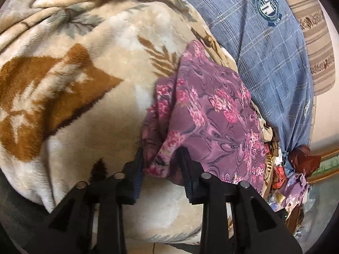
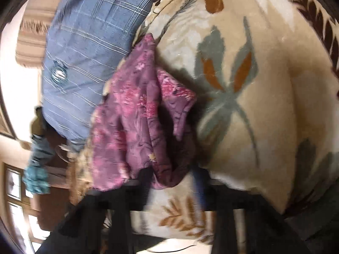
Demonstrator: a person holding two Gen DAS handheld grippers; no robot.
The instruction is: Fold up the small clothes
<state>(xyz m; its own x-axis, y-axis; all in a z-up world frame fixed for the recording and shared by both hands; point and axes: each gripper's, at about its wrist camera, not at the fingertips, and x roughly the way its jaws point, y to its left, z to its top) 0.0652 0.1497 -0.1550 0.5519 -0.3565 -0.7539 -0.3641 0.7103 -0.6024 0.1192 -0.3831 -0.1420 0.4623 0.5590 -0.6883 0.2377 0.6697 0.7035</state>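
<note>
A: Purple floral garment [image 1: 211,114] — mauve cloth, pink flower clusters, dark swirling lines. Bunched and creased, not flat; one rumpled edge gathered low, the rest spread toward the right.

B: Lying where?

A: On the cream plush blanket [image 1: 84,89] with rust-brown leaf shapes, up against a blue plaid pillow [image 1: 271,48] on its right side.

B: Left gripper [image 1: 162,165]?

A: Fingers [image 1: 136,175] spread apart, a bunched fold of the purple cloth sitting between them. Cloth touching or nearly touching both inner faces, but not pinched shut.

B: And from the right wrist view?

A: Blurred by motion. Same purple floral garment [image 2: 135,114] hanging in folds, draped down into the right gripper [image 2: 171,182]. A wad of cloth lodged between the two dark fingers [image 2: 146,180]; gripping or merely cradling — cannot tell through the blur.

B: Anything around?

A: Cream plush blanket [image 2: 264,97] filling the right side, grey-green and rust leaf print. Blue plaid pillow [image 2: 89,48] at upper left, round emblem on it. Beyond the pillow, a striped tan fabric [image 1: 317,42]. At far right of the left wrist view, a heap of mixed clutter [image 1: 286,180] in red, lilac and brown. A teal cloth [image 2: 36,177] at the left edge of the right wrist view.

B: Anything in the way?

A: Pillow crowding the garment's far edge.
</note>
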